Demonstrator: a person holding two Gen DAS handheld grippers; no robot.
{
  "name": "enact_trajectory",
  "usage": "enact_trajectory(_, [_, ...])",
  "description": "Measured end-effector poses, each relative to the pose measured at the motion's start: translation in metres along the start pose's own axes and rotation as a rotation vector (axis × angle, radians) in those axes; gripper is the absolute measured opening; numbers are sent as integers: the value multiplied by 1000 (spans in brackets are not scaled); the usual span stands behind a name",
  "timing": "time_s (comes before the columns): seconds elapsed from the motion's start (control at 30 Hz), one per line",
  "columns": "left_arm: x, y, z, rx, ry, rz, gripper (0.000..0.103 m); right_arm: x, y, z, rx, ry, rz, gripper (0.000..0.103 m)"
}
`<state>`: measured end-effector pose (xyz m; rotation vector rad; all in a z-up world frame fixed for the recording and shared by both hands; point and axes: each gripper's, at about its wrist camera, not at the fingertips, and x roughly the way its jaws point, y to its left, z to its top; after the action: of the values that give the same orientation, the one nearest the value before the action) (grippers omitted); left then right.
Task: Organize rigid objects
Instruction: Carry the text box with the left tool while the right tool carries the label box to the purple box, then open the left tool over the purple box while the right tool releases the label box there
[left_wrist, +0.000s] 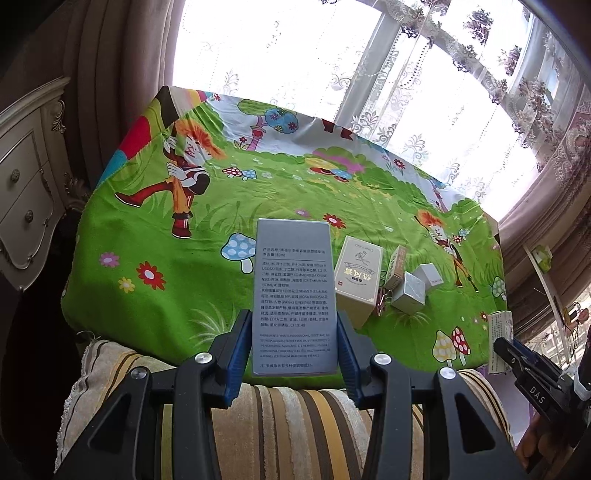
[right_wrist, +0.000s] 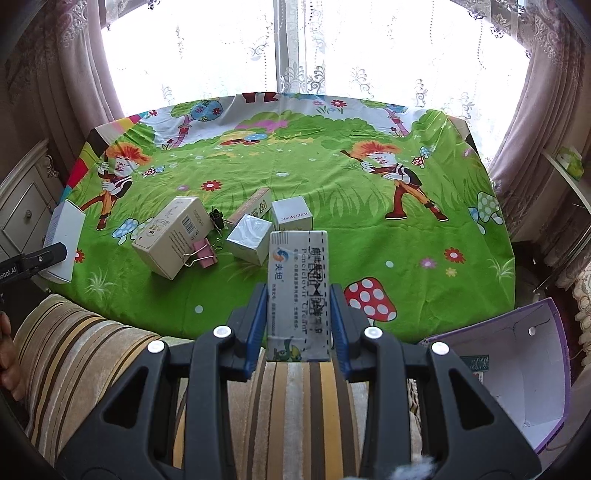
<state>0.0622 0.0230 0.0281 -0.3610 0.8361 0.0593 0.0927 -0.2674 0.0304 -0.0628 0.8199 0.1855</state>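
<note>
Green cartoon-printed tablecloth (right_wrist: 295, 177), grey box (left_wrist: 293, 295), pink binder clip (right_wrist: 204, 254), striped cushion (right_wrist: 295, 406).

Medicine box (right_wrist: 297, 295): "Penciclovir Cream"; grey carton (left_wrist: 293, 295): "30ml".

each view is taken from behind a gripper, looking forward and down along its fingers, close over a striped cushion (right_wrist: 92, 354) and across the cartoon tablecloth (left_wrist: 184, 258) toward the curtained window (right_wrist: 221, 48). the same cluster of small boxes (right_wrist: 251, 236) is shared, seen right of centre from the left wrist and left of centre from the right wrist.
</note>
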Motion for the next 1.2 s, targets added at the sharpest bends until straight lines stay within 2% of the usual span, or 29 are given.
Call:
enact_trajectory(0.17, [-17, -18, -11, 30, -20, -42, 45, -20, 0, -12, -7, -22, 3, 37])
enact_trajectory(0.43, [-30, -47, -24, 81, -6, -116, 45, -46, -7, -26, 5, -41, 10, 37])
enact_trajectory(0.93, [-33, -125, -59, 236, 99, -276, 45, -72, -47, -62, 63, -21, -32, 37])
enact_trajectory(1.2, [-28, -168, -78, 331, 170, -356, 45, -88, -91, -81, 139, -20, -95, 37])
